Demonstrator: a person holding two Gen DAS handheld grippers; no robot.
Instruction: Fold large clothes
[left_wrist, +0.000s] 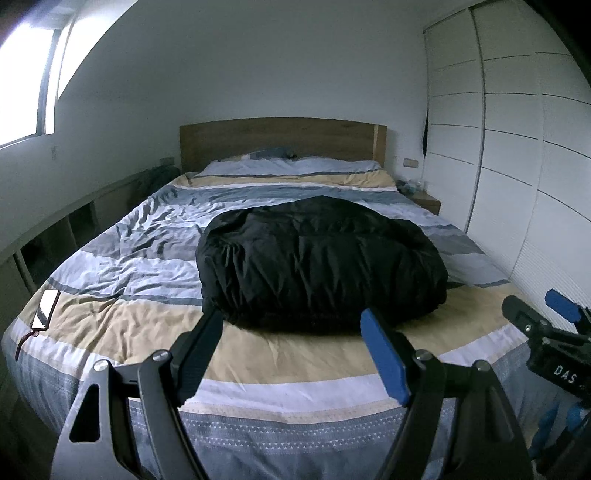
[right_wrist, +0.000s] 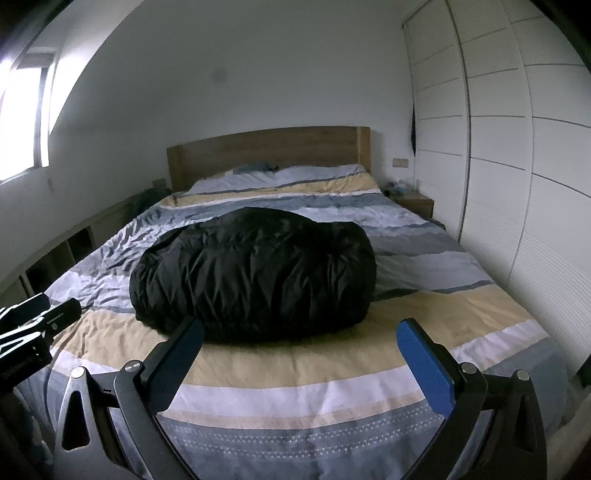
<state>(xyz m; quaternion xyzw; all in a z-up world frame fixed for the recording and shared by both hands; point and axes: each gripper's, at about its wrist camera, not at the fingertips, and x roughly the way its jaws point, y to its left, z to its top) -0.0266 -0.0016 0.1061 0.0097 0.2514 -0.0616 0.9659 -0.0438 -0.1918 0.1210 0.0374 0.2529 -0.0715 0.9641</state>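
Left wrist view, left to right: phone (left_wrist: 45, 304) far left of left gripper (left_wrist: 291, 321), jaws wide, empty. Black puffy jacket (left_wrist: 317, 258) just ahead, folded into rounded bundle (fold looks nearly done, maybe tidying left). Right gripper (right_wrist: 301, 332) wide, empty, jacket ahead-left. Shell glossy, crinkled; striped duvet (right_wrist: 332, 362) wrinkled cotton.

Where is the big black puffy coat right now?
The black puffy coat lies bundled on the striped bed, in the middle in both views, just beyond both open grippers, untouched.
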